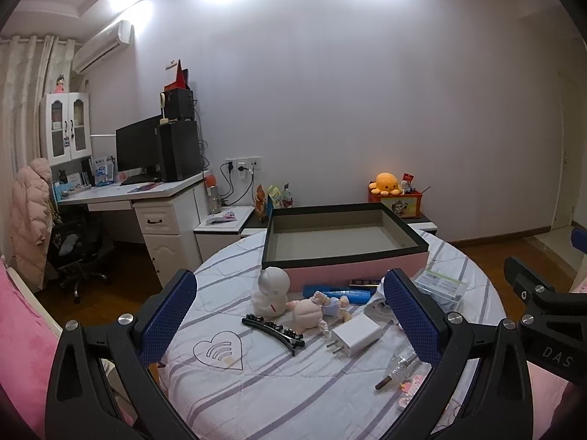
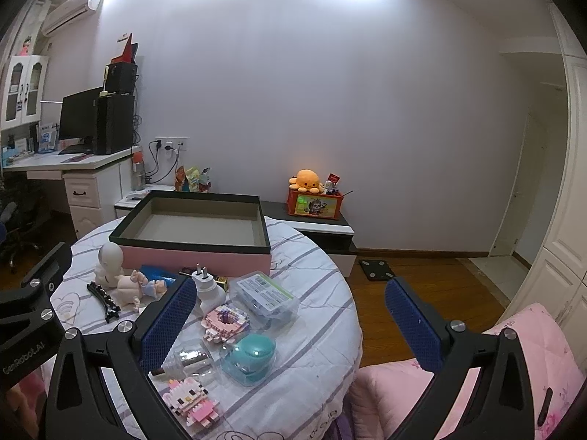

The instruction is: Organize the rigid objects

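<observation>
An empty pink box with a black rim [image 1: 418, 245] [image 2: 124, 236] stands at the far side of the round table. In front of it lie a white astronaut figure [image 1: 269, 291] [image 2: 108, 262], a baby doll [image 1: 315, 308] [image 2: 137, 286], a black hair clip [image 1: 273, 332] [image 2: 104, 300], a white charger plug [image 1: 354, 335] [image 2: 207, 286] and a blue item [image 1: 348, 292]. The right wrist view also shows a clear packet [image 2: 268, 299], pink brick figures [image 2: 225, 321] [image 2: 189, 401], a teal item [image 2: 253, 357] and a clear capsule [image 2: 190, 361]. My left gripper [image 1: 290, 324] is open above the table. My right gripper [image 2: 290, 324] is open over the table's right edge.
The table wears a striped white cloth [image 1: 279, 385]. A white desk with monitor [image 1: 139, 148] stands left, a low cabinet with an orange plush [image 2: 306, 181] behind. Pink bedding [image 2: 477, 359] lies right, wood floor [image 2: 422, 286] beyond.
</observation>
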The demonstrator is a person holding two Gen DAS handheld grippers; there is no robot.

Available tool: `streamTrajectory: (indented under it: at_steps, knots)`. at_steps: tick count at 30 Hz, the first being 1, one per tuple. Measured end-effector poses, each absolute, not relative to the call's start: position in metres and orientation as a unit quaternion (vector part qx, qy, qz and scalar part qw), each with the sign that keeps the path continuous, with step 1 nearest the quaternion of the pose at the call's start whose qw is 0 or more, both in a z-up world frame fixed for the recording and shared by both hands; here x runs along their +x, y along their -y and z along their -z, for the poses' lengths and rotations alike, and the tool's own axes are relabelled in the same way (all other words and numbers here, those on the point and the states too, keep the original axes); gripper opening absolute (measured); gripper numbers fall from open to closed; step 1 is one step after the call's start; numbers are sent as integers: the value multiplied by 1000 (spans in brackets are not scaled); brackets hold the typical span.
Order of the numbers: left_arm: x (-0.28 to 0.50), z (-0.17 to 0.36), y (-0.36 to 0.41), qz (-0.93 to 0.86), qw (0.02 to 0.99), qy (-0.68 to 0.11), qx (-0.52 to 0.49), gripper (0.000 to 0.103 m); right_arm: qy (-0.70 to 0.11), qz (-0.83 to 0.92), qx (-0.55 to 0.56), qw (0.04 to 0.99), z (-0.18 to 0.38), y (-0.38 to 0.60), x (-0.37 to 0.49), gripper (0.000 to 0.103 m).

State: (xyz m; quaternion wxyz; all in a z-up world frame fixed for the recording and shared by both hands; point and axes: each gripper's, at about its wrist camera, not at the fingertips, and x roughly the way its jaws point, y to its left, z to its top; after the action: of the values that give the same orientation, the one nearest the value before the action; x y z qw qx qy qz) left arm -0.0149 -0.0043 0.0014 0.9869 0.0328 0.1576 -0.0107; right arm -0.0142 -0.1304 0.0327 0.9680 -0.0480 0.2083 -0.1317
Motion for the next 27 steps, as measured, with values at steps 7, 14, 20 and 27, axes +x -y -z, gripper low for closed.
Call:
streamTrajectory:
  at_steps: [7,14,20,27]
  knots:
    - [-29,-2,8,21,987,-156,35,103,-204,140,-51,968,-32,131,-32,103]
    - [-48,-4,8,20,988,-146,39,103,-197,143,-52,969,-31,130,-53,103]
    - [-54,-4,8,20,989,-143,41,103,-199,141,-52,968,-29,129,-60,103]
    - [-61,-5,4,21,989,-145,35,103,-190,140,-57,970,-32,125,-67,103]
